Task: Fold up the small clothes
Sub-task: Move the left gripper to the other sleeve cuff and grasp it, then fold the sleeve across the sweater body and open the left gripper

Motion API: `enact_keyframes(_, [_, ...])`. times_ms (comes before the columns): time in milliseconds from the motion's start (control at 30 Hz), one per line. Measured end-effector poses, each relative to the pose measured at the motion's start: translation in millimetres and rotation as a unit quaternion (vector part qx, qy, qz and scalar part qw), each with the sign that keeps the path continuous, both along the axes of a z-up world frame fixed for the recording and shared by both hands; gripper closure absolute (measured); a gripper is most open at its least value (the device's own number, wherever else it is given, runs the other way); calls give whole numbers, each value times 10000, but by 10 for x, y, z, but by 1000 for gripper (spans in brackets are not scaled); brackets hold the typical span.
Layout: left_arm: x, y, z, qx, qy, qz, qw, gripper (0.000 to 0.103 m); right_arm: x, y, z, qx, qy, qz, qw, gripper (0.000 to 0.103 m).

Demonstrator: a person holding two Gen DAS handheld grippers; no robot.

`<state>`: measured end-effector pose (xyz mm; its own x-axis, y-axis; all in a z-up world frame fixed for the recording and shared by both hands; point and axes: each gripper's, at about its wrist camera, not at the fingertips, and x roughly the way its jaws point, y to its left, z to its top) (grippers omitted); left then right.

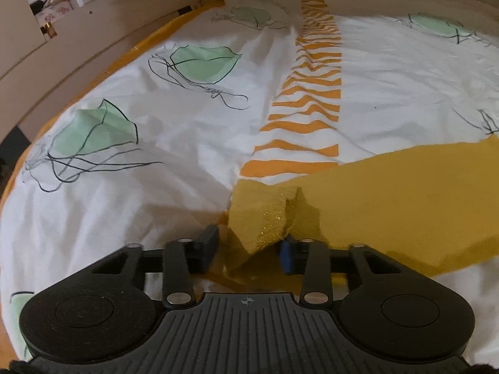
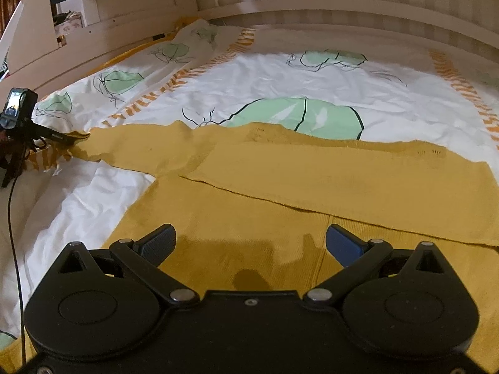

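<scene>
While the mustard-yellow knit garment point(image 2: 312, 184) lay spread across a bed point(image 1: 124, 205) covered in a white duvet with green leaf prints and orange stripes, the left gripper point(image 1: 249, 249) reached down at a slant over the sleeve end point(image 1: 265, 215), its jaws drawn in around the bunched cuff; the fabric stood between the blue pads point(image 1: 287, 255), though whether they actually pressed on it could not be told. Seen from the right wrist, that same tool point(image 2: 18, 115) sat at the far left edge of the cloth, angled down onto the stretched-out sleeve. The right gripper point(image 2: 249, 243) hung tilted downward over the garment's body, its two blue-tipped fingers point(image 2: 341, 243) spread wide apart with nothing between them, casting a shadow on the knit just below. A folded panel of the garment lay flat across the middle, its edge running diagonally beyond the right fingers. A pale wooden bed frame point(image 2: 280, 9) curved behind the bedding.
</scene>
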<state>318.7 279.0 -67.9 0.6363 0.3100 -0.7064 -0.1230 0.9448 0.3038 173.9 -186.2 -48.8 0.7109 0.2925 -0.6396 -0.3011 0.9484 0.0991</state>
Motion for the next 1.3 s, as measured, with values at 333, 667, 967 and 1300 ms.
enact_keyframes(333, [-108,211,370,-1677,-796,275,9822,100,6,-18,-64,94,99,-20,9999,1])
enact_keyframes(667, [-124,-657,1163,-2980,-1227,-377,9459,100,-223,-397,-11,321,115,-300,9990,1])
enact_keyframes(967, [-45,-2269,1626,-3764,-1346,-1714,9004,100,-497,-856,80,551,4,-775,9955,1])
enact_keyframes(1300, [66,-3842,814,-4397,-339,-2276,8682,99,-603,-1185,150,713,-83,-1168,9905,1])
